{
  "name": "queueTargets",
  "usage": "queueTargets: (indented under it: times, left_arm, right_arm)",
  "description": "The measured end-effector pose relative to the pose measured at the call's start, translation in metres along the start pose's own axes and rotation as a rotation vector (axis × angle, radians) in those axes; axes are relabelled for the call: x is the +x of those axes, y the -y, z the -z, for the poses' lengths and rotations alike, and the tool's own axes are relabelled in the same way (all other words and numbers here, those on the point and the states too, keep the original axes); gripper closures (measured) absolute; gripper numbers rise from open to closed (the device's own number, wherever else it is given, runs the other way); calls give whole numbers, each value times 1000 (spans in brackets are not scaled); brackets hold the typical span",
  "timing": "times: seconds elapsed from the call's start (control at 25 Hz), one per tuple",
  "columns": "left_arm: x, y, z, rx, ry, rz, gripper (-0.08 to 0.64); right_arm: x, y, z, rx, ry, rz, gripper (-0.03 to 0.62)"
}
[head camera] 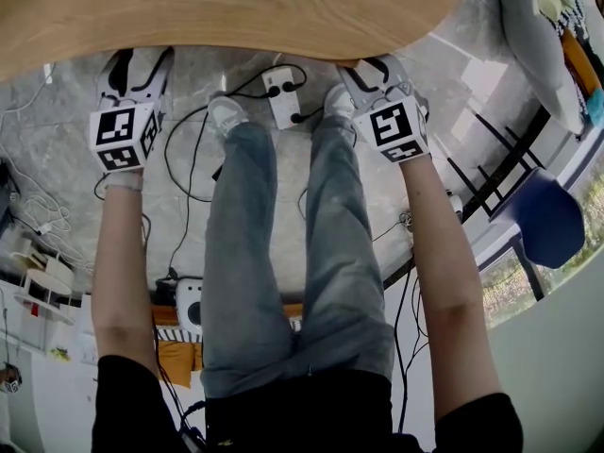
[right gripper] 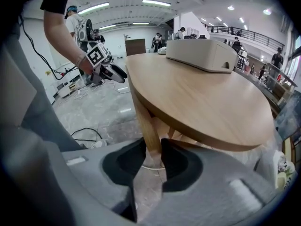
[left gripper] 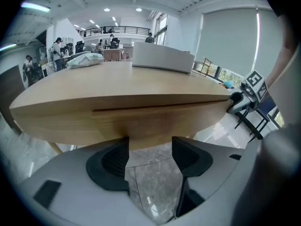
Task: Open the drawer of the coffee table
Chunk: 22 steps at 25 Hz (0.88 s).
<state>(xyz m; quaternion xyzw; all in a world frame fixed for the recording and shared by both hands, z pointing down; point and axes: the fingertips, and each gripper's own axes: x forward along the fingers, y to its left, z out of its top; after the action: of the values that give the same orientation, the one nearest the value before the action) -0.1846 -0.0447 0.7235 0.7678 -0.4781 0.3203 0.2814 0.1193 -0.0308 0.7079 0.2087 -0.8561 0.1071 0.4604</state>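
Note:
The oval wooden coffee table (head camera: pixel 236 8) fills the top of the head view. In the left gripper view its drawer front (left gripper: pixel 155 121) shows as a long panel under a thin slot in the table's edge. My left gripper (left gripper: pixel 149 157) is open, its two pads side by side just at the panel's lower edge, with floor showing between them. From above, this gripper (head camera: pixel 140 64) reaches under the table rim at left. My right gripper (right gripper: pixel 153 157) is shut on a wooden table leg (right gripper: pixel 146 121), pads against both sides. Its tips (head camera: pixel 373 72) meet the rim at right.
A white power strip (head camera: pixel 281 97) and loose cables lie on the grey floor by my feet. A blue chair (head camera: pixel 547 220) stands at the right. A white box (right gripper: pixel 200 53) rests on the tabletop. People stand far back in the room.

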Motion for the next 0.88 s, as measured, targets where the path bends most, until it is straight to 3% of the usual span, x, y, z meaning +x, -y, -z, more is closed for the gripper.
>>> queueTargets:
  times: [0.28,0.88]
  left_arm:
    - [-5,-30,7,-82,-16,-92,275]
    - [-12,-38,2,0,-33,-97,275]
  right_arm:
    - [1,-1,0,34,1,11,489]
    - [4,-1,1,76,-6,36,477]
